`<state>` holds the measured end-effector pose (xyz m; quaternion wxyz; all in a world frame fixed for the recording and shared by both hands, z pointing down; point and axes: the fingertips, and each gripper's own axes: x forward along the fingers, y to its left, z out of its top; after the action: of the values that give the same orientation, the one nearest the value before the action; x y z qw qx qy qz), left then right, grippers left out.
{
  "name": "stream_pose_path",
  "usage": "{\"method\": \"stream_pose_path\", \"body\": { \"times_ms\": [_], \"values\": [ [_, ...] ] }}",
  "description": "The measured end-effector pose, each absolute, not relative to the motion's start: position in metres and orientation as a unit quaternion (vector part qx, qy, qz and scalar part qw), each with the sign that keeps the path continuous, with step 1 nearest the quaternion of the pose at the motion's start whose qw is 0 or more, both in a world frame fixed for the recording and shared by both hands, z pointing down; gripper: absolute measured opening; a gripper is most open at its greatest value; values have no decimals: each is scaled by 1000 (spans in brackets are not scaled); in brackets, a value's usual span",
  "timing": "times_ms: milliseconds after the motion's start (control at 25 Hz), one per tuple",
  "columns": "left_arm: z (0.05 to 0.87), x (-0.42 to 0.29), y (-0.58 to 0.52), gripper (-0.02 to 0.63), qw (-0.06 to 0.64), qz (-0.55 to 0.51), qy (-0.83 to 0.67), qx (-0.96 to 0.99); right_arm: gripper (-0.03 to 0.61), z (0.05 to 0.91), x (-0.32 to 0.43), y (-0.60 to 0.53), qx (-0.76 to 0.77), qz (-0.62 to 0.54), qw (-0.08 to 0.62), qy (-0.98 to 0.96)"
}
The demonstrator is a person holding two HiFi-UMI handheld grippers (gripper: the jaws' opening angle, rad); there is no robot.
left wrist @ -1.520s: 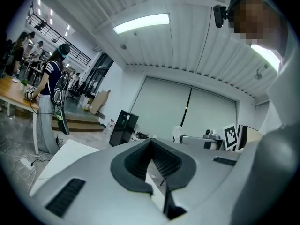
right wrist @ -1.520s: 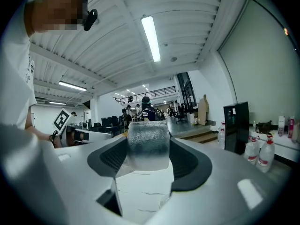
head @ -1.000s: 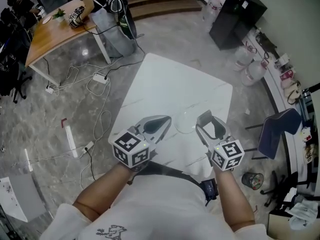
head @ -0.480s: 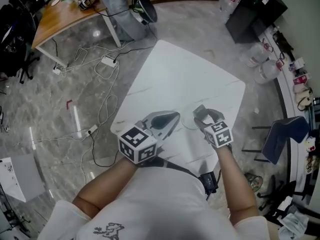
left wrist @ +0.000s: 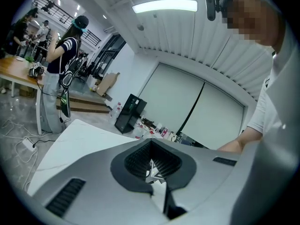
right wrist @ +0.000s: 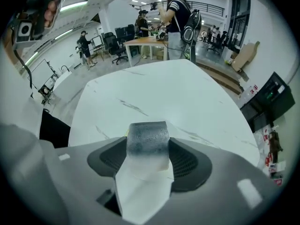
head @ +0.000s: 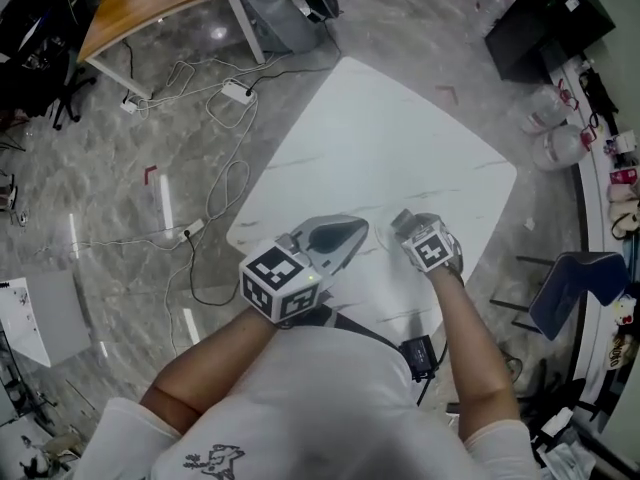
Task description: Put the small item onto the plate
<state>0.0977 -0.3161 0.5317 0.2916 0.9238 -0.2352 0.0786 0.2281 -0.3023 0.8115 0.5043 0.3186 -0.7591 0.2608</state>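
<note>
The small item [right wrist: 147, 146] sits squarely between the jaws of my right gripper [head: 403, 222], which is clamped on it from both sides. It reads as a pale block, speckled grey at its far end and plain white nearer the camera. It is held over the near part of the white marbled desk [head: 400, 138]. Just beside it, my left gripper [head: 352, 233] has its jaws drawn together to a thin slit, with nothing in them.

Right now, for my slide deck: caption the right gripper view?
Right gripper clamps a small grey-topped block over the white table.
</note>
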Motion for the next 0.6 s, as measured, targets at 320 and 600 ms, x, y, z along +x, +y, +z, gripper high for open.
{"method": "stream_pose_path", "body": {
  "times_ms": [320,600],
  "values": [
    [553,80,-330,6,306,83,-260,912,262,856,228,-306,284,251,558,-739],
    [562,74,-331,6,315,85,-265,907,264,866,227,-306,285,250,552,-742]
  ]
}}
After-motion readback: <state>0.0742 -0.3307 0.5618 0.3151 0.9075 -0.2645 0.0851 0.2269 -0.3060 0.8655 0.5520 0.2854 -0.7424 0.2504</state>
